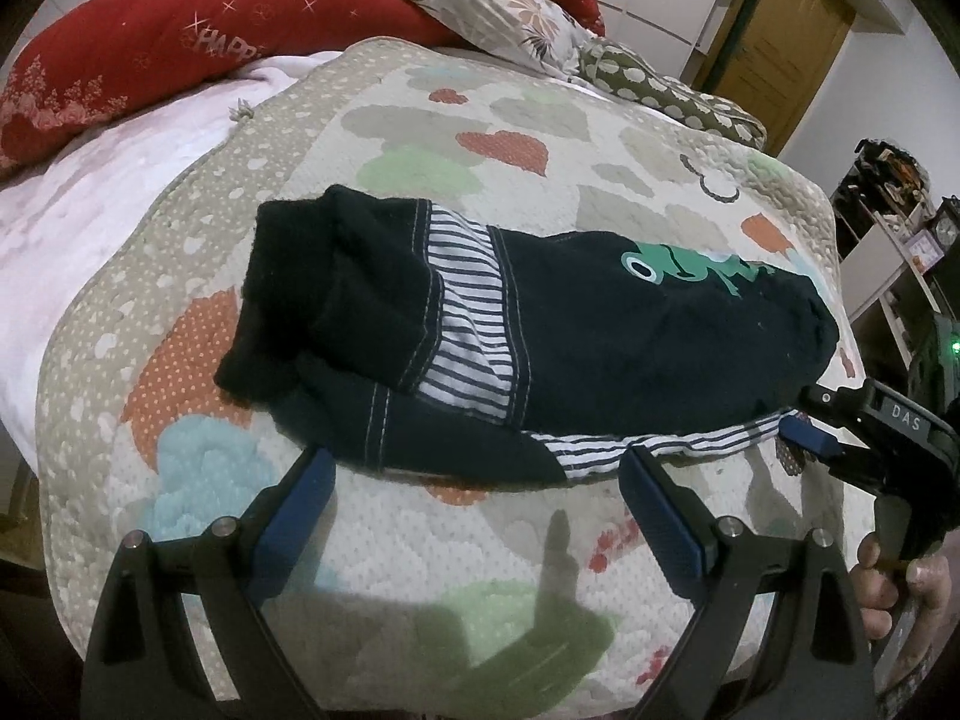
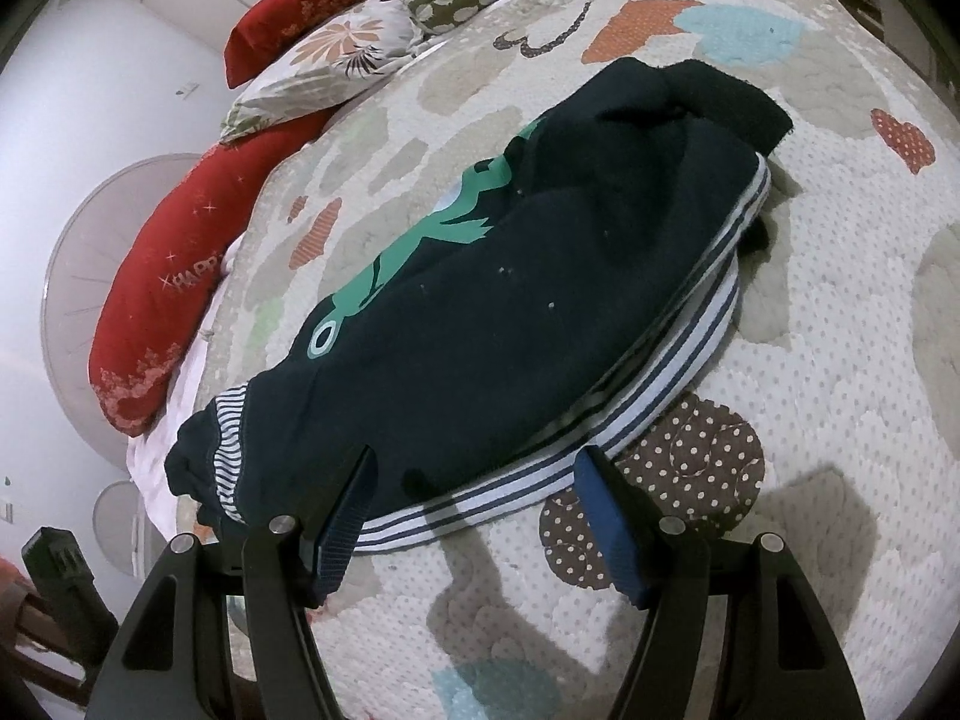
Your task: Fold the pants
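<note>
- Both claws are seen spread wide: the left gripper (image 1: pixel 474 474) is held with its blue pads at the near edge of the pants (image 1: pixel 540 336), and nothing is pinched between them.
- Likewise spread, the right gripper (image 2: pixel 474 480) is placed at the striped hem (image 2: pixel 540 450) on the near side, its left pad touching or overlapping the dark cloth and its right pad just beside the stripes; no fabric is clamped.
- In the left wrist view the right gripper (image 1: pixel 810 429) is seen at the right end of the garment, its tip at the striped edge.
- The pants are laid across the quilt (image 1: pixel 420 540) on the bed, already doubled lengthwise, with a frog print (image 2: pixel 420 240) facing up and a dark cuff (image 1: pixel 282 276) at the far-left end.
- Red pillows (image 1: pixel 150 54) and a floral pillow (image 1: pixel 498 6) are seen at the far end of the bed, well apart from the garment.
- The step in hand is judged to be the taking of the near edge for a further fold.
- For a clean fold, all stacked layers should be caught together at each point, since the striped lining is seen to slip out beneath the dark layer.
- Both edges should be lifted evenly and carried over together, so that the hem is kept straight and the quilt is not gathered into the grip.
</note>
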A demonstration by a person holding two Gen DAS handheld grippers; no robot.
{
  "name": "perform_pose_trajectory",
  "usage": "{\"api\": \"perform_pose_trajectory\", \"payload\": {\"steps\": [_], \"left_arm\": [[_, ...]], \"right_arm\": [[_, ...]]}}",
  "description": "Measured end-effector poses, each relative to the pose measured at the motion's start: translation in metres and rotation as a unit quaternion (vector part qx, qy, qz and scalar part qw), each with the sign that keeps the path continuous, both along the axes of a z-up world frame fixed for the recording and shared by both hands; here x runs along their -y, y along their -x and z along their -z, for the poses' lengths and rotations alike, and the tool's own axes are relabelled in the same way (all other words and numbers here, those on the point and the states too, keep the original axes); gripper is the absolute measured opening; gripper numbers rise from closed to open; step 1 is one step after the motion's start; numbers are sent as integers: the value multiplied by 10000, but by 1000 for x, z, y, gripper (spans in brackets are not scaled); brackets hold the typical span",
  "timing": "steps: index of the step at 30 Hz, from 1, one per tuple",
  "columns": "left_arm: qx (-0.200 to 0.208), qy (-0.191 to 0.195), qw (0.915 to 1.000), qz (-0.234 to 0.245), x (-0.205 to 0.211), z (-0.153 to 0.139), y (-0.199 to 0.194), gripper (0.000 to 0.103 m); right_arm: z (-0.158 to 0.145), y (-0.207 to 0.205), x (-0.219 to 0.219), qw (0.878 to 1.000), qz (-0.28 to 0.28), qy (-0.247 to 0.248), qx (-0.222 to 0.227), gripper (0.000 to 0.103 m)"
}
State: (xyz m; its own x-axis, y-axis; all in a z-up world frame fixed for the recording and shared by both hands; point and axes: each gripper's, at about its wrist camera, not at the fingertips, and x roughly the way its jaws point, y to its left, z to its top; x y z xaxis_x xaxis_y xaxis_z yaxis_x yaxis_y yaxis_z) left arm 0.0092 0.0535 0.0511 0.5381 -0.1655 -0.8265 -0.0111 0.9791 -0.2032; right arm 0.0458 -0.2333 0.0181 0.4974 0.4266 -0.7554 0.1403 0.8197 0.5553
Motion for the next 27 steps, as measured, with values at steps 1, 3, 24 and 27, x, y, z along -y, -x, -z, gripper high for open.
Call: {"api": "perform_pose_trajectory", "payload": {"steps": [1,3,24,27], "left_arm": [[-8,-1,10000,-1,0,0,0,95],[-30,0,10000,2,1,1,0,95],[-256,97,9996,-21,0,14,-4,95],[-281,99,9996,-22,0,16,-4,95]], "right_arm": [[0,0,0,10000,6,-8,-4,73],[1,1,0,10000,16,-13,-11,73],[4,1,0,10000,22,-6,-10,73],[4,1,0,10000,16,5,-5,73]]}}
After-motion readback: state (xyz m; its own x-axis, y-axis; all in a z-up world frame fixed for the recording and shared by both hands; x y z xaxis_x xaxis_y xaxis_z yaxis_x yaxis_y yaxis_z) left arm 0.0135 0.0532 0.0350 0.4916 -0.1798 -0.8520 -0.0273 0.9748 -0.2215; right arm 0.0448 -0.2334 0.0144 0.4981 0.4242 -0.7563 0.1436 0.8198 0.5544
